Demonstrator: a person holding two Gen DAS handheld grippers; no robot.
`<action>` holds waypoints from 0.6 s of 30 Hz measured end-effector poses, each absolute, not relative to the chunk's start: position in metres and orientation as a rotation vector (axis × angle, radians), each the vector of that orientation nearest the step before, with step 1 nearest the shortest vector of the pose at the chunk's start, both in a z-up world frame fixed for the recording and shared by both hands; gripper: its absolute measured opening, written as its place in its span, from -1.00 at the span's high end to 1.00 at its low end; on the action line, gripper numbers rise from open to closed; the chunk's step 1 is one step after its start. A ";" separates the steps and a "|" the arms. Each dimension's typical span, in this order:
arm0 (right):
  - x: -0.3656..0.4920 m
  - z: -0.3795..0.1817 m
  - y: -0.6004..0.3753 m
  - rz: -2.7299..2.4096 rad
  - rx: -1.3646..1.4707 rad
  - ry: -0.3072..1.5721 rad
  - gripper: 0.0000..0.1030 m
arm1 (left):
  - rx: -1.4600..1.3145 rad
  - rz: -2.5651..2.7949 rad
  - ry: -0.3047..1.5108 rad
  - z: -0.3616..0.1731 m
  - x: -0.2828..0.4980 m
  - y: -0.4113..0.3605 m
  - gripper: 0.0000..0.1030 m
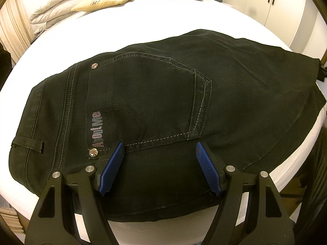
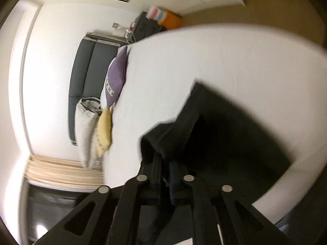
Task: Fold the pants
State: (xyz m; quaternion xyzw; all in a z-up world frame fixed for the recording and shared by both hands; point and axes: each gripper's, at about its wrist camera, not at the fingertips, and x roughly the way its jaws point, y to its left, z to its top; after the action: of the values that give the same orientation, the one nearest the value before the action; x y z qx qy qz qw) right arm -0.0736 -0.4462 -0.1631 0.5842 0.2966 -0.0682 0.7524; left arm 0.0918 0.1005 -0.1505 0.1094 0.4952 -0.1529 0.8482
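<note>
Only one bit of readable text anywhere: "AboutMe", printed in faded grey-pink letters on the black denim pants (image 1: 163,94), lower left of centre in the left wrist view. It runs sideways, bottom to top, along the edge of the stitched back pocket (image 1: 143,102). Just below the word sits a small round metal rivet (image 1: 93,152) with a Union Jack style flag on it, and a second matching rivet (image 1: 94,66) sits at the pocket's other corner, further up the frame. No letters on either one. The right wrist view is blurry, and nothing there can be read, not even on the colourful boxes (image 2: 163,16) at the top.
</note>
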 end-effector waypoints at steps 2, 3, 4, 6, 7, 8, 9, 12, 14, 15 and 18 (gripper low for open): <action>-0.078 -0.139 -0.456 -0.174 1.166 0.643 0.89 | 0.232 -0.323 1.043 -0.150 0.092 0.101 -0.40; -0.081 -0.125 -0.460 -0.193 1.092 0.636 0.90 | 0.230 -0.322 1.044 -0.150 0.091 0.101 -0.40; -0.079 -0.115 -0.464 -0.212 1.027 0.631 0.90 | 0.230 -0.322 1.044 -0.150 0.091 0.101 -0.40; -0.064 -0.095 -0.469 -0.255 0.904 0.622 0.95 | 0.231 -0.320 1.044 -0.150 0.091 0.100 -0.40; -0.065 -0.083 -0.473 -0.291 0.825 0.616 0.95 | 0.231 -0.319 1.045 -0.150 0.091 0.099 -0.40; -0.069 -0.077 -0.480 -0.336 0.750 0.602 0.95 | 0.232 -0.320 1.044 -0.150 0.091 0.099 -0.40; -0.067 -0.077 -0.491 -0.362 0.710 0.589 0.95 | 0.232 -0.319 1.044 -0.150 0.091 0.099 -0.40; -0.075 -0.088 -0.518 -0.478 0.623 0.741 0.88 | 0.232 -0.317 1.045 -0.150 0.091 0.098 -0.40; -0.082 -0.100 -0.524 -0.423 0.735 0.790 0.86 | 0.230 -0.316 1.043 -0.151 0.091 0.097 -0.40; -0.086 -0.106 -0.522 -0.377 0.780 0.800 0.78 | 0.230 -0.315 1.042 -0.151 0.091 0.097 -0.40; -0.084 -0.122 -0.513 -0.236 0.817 0.808 0.30 | 0.234 -0.314 1.044 -0.151 0.091 0.095 -0.40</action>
State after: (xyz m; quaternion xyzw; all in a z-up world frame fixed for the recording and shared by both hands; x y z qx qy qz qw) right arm -0.0838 -0.5130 -0.1218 0.3856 0.3811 -0.1115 0.8329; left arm 0.0915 0.0950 -0.1509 0.1111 0.4956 -0.1490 0.8484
